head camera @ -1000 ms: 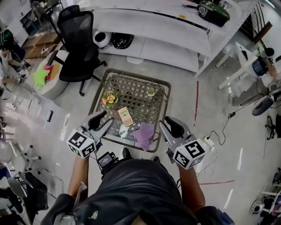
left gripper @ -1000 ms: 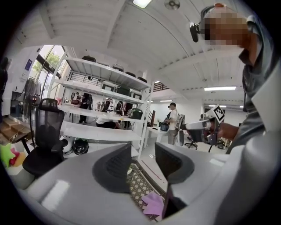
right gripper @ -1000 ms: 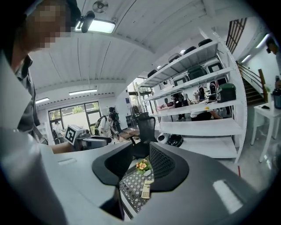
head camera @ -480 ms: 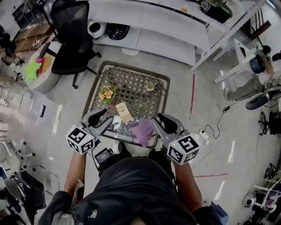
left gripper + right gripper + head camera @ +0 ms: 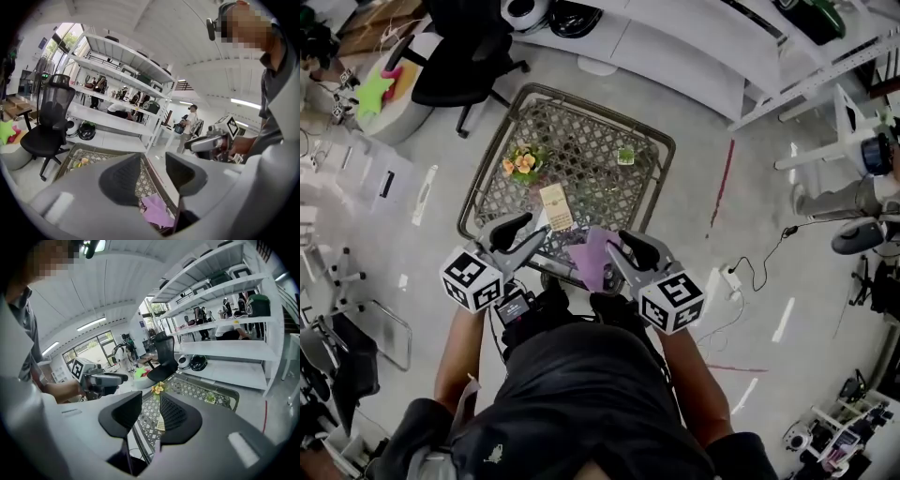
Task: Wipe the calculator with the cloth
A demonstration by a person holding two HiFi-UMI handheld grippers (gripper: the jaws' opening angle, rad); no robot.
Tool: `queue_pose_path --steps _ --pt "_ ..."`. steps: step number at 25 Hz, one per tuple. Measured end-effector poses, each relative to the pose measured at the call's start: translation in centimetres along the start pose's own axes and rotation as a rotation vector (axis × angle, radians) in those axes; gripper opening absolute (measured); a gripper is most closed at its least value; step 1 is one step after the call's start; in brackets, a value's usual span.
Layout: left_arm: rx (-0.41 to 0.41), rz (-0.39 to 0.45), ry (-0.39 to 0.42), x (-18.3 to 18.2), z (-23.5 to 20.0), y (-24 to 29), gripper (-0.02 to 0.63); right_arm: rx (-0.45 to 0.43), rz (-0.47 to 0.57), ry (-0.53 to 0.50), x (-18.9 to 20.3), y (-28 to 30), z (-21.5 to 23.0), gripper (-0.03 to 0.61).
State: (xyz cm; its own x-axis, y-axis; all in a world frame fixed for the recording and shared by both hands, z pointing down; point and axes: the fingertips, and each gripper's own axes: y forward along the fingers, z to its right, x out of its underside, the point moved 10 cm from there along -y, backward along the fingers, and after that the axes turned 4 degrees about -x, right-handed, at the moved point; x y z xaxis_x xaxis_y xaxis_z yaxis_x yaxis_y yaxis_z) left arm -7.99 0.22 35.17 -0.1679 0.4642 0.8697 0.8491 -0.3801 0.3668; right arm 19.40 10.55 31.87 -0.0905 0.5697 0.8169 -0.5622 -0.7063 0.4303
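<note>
A tan calculator lies on the lattice table, near its front. In the right gripper view the calculator shows through the jaw gap. A purple cloth is draped at the table's near edge, and the left gripper view shows this cloth below the jaws. My left gripper hovers open just left of the cloth, nothing between its fingers. My right gripper hangs at the cloth's right side, its jaws a narrow gap apart and holding nothing.
Orange flowers and a small green plant stand further back on the table. A black office chair and white shelving lie beyond. A power strip with cable lies on the floor to the right.
Both grippers have sunk and drawn in toward the table's near edge. The right one has come from off to the right up against the cloth. Jaw gaps look unchanged.
</note>
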Motion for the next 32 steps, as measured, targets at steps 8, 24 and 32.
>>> queue_pose_path --steps 8,24,32 --pt "-0.073 -0.01 -0.048 1.9 -0.3 1.4 0.218 -0.057 -0.169 -0.028 3.8 4.7 4.9 0.103" --pt "-0.158 -0.016 -0.138 7.4 -3.2 0.3 0.218 -0.062 -0.499 0.044 16.0 11.9 8.2 0.104" --pt "-0.181 -0.011 -0.161 8.6 -4.4 -0.9 0.218 -0.106 -0.624 0.06 20.3 14.6 8.0 0.154"
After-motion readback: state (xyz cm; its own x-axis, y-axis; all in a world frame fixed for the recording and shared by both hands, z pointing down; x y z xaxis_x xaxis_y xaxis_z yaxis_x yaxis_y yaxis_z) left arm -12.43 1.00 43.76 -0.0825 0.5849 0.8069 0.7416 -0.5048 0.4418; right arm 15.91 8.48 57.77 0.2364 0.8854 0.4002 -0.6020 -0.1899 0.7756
